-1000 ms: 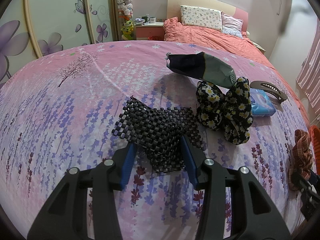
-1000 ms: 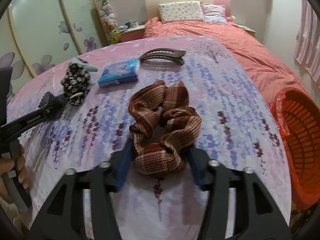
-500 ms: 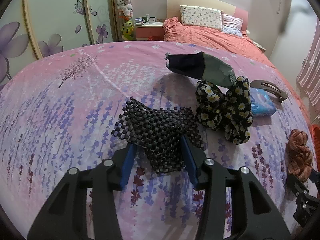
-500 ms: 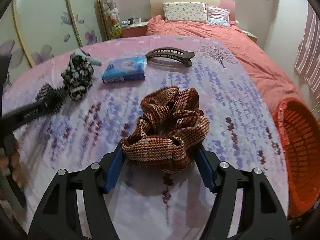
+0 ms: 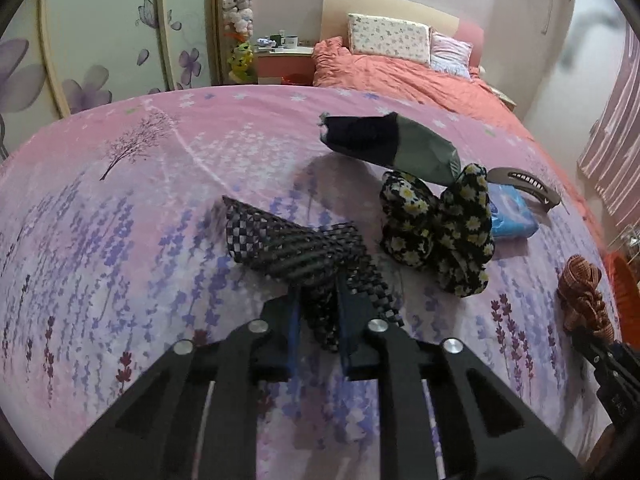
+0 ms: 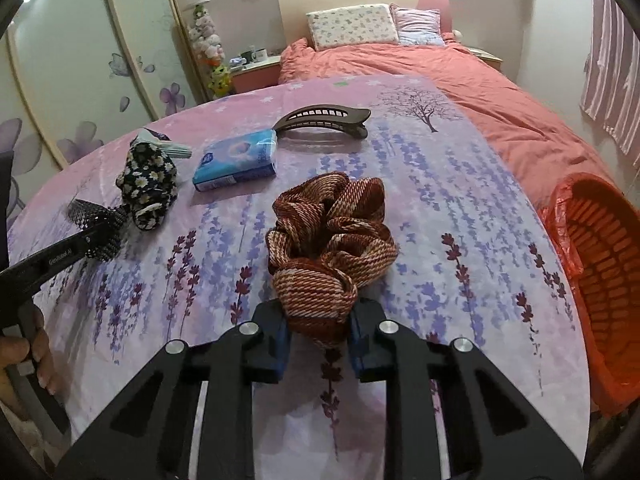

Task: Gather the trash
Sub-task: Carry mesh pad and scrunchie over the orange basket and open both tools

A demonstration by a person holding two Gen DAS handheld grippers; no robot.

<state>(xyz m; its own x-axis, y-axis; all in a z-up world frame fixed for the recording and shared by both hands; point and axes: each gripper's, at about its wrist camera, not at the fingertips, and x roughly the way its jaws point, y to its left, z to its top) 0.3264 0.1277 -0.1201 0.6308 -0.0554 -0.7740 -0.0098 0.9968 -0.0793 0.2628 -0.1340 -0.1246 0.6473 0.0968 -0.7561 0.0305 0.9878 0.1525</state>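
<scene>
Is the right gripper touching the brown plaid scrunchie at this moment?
Touching. The right wrist view shows the right gripper, jaws just closed in, with both blue pads pressed against the bunched near end of the brown plaid scrunchie.

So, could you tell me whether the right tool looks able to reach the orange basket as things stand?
Probably yes: the orange basket sits open just beside the right tool, with only bare bedspread between them.

From my seat the bedsheet (image 6: 460, 184) reads as smooth printed cloth, matt. The brown scrunchie (image 6: 332, 236) is ribbed woven fabric, the floral scrunchie (image 5: 436, 224) soft printed cloth, the black mesh piece (image 5: 280, 240) an open rubbery weave. The hair clip (image 6: 324, 118) looks like matt brown plastic, the tissue pack (image 6: 236, 160) glossy film, the orange basket (image 6: 600, 264) slotted plastic.
</scene>
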